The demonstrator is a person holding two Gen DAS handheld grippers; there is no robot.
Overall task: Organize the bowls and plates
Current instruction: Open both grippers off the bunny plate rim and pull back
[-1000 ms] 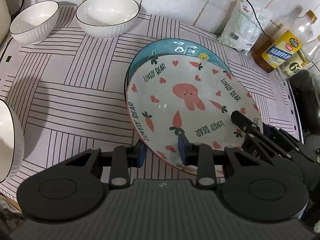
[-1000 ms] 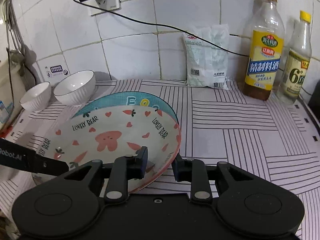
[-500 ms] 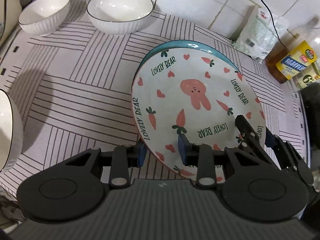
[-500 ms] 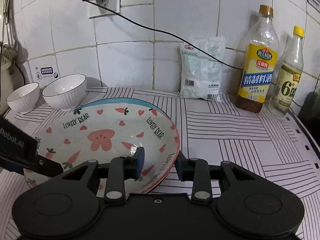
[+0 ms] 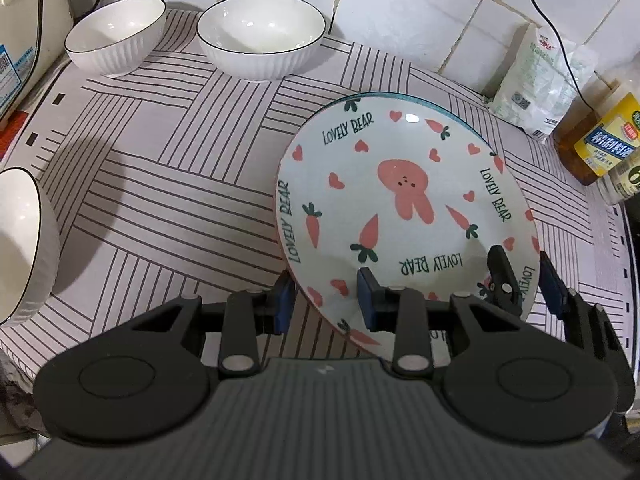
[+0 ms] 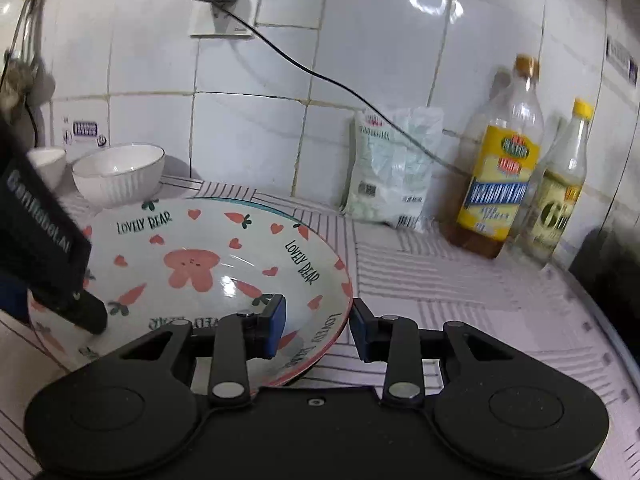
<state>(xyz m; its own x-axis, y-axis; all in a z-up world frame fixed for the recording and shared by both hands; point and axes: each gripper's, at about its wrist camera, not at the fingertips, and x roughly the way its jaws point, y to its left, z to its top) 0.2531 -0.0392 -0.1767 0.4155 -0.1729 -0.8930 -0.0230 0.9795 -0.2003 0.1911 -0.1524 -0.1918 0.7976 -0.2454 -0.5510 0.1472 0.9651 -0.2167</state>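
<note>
A white plate with a pink rabbit and carrots (image 5: 404, 200) lies over a blue-rimmed plate (image 5: 448, 110), of which only a thin far edge shows. My left gripper (image 5: 325, 302) is shut on the rabbit plate's near rim, one pad outside and one inside. My right gripper (image 6: 318, 324) straddles the right rim of the rabbit plate (image 6: 192, 264). Its jaws have spread, and a gap shows between the outer pad and the rim. Two white ribbed bowls (image 5: 116, 36) (image 5: 260, 36) stand at the back left. A third white bowl (image 5: 20, 240) sits at the left edge.
A striped mat (image 5: 160, 184) covers the counter. A white bag (image 6: 392, 172), a cable and two bottles (image 6: 500, 168) (image 6: 560, 188) stand along the tiled wall at the back right. A white appliance (image 5: 24, 20) is at the far left, a dark object (image 6: 608, 264) at the right edge.
The rabbit plate came down and slid over the blue plate, which now barely shows. The right gripper's jaws widened off the rim. The left gripper kept its hold.
</note>
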